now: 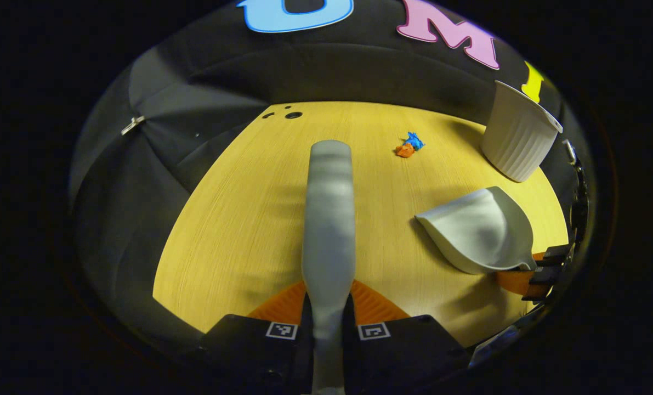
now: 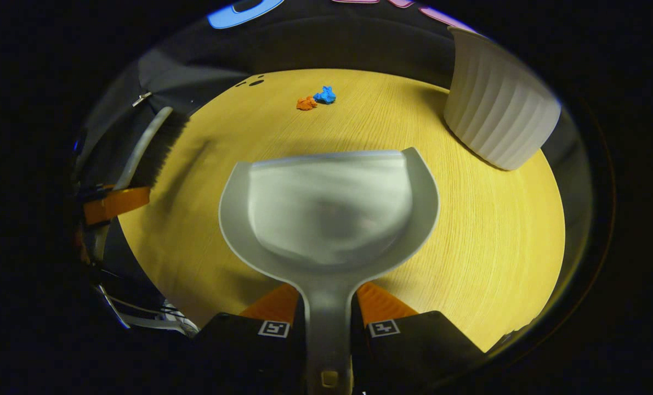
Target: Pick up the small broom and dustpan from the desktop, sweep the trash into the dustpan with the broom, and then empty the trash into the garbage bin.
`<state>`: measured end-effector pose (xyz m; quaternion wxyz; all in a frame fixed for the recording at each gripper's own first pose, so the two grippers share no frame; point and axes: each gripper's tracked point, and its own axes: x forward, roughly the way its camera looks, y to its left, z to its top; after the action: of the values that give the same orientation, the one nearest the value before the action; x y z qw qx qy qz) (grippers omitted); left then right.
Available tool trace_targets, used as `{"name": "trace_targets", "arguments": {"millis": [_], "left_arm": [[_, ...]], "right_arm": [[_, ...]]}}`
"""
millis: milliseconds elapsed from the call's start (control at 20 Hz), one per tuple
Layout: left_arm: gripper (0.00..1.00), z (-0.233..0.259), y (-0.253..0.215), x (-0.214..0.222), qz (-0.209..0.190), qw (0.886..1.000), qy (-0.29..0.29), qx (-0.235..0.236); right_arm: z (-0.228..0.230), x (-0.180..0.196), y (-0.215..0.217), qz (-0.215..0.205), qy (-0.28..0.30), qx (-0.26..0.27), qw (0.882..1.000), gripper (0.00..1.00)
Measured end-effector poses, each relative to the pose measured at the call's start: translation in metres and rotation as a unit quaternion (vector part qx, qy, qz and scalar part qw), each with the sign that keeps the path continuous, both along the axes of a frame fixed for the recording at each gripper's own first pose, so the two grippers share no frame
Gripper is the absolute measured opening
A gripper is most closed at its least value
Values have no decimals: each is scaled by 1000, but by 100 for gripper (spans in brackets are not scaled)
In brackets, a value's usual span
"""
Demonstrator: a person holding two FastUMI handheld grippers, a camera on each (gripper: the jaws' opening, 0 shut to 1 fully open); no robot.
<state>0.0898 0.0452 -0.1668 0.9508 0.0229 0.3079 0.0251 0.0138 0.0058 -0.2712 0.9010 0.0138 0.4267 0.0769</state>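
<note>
Left gripper [image 1: 329, 307] clamped on the handle of the small grey plastic broom [image 1: 329, 219], both fingers pressing it, broom held above the yellow wood-grain desktop [image 1: 238, 219]. Right gripper [image 2: 329, 307] clamped likewise on the handle of the pale grey plastic dustpan [image 2: 329, 214], pan mouth facing away over the desktop. Crumpled orange paper scrap [image 2: 306, 103] and crumpled blue paper scrap [image 2: 325, 95] touching, far side of desktop. White ribbed plastic garbage bin [image 2: 496, 109] stands at right.

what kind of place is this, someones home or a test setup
Likely a staged test booth, not a home: black cloth wall around a bare wooden desktop, with two scraps of trash and a white bin set out.
</note>
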Motion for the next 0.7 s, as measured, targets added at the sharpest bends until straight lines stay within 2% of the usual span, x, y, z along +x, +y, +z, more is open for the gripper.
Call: {"name": "trace_targets", "arguments": {"millis": [50,150,200,250,300,450,500,600,700], "left_arm": [[24,6,-2,14,-10,1000,1,-6],[24,14,-3,47,-28,1000,8,-10],[25,16,-2,66,-37,999,13,0],[26,18,-2,82,-48,999,22,10],[24,19,-7,99,-62,997,31,14],[26,28,-24,155,-107,993,41,31],[24,30,-30,174,-123,990,47,40],[26,35,-47,205,-165,983,56,59],[26,39,-54,232,-204,969,70,120]], "right_arm": [[2,-2,-2,1,2,4,1000,37],[8,-5,-11,4,-2,3,1000,41],[13,-6,-16,7,-8,0,1000,34],[18,-5,-19,13,-16,-3,1000,41],[22,-5,-24,21,-22,-6,1000,37],[28,3,-38,29,-33,-22,999,37],[27,4,-41,25,-30,-19,999,41],[21,7,-49,18,-15,-14,1000,37],[18,9,-57,13,-6,-16,1000,37]]}}
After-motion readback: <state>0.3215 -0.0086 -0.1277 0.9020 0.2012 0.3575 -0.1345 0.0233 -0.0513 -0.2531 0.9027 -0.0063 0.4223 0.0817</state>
